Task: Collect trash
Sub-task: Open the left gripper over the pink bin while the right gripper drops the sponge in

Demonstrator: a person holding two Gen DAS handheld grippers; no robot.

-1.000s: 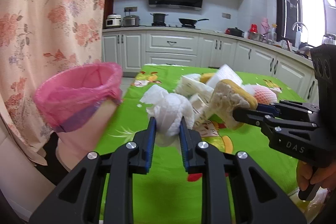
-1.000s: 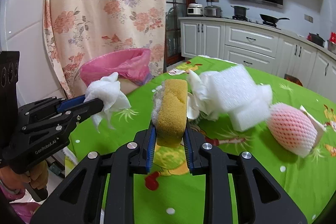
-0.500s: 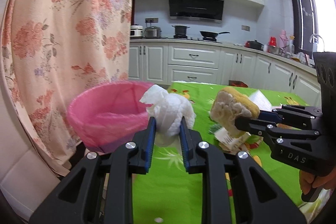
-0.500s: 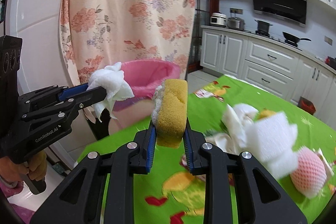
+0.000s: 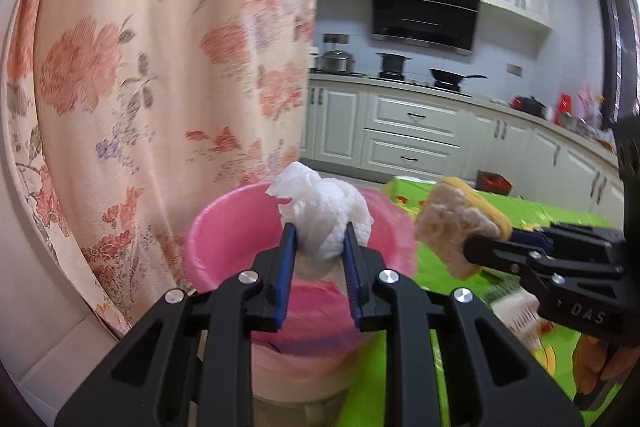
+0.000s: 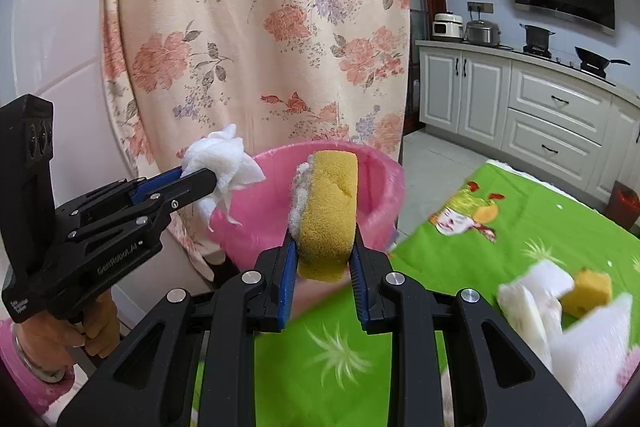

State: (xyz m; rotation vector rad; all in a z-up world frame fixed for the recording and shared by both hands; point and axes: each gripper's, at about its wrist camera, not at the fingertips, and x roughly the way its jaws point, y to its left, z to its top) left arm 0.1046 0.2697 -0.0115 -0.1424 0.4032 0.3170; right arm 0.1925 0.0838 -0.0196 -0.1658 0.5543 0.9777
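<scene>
Left gripper [image 5: 318, 241] is clamped on a crumpled white tissue wad [image 5: 324, 213]; both blue pads press its sides, and the wad sits in front of the open mouth of the pink-lined trash bin [image 5: 224, 239]. In the right wrist view the same tissue wad [image 6: 222, 157] shows at the tip of the left gripper [image 6: 208, 181], at the near left rim of the trash bin [image 6: 384, 179]. Right gripper [image 6: 324, 253] is clamped on a yellow sponge [image 6: 330, 205] with a grey-white scouring face, held upright between the pads, in line with the bin opening. From the left wrist view the sponge [image 5: 460, 219] appears to the right of the bin, gripped at the tip of the right gripper [image 5: 486, 251]. The bin stands beside the left edge of the counter [image 6: 480, 239], which carries a green printed cloth. Remaining trash lies on the counter at far right: white foam pieces [image 6: 588, 343] and a small yellow sponge piece [image 6: 588, 291], partly blurred. A floral curtain [image 6: 260, 27] hangs behind the bin. A person's hand [image 6: 52, 339] holds the left gripper handle at lower left.
</scene>
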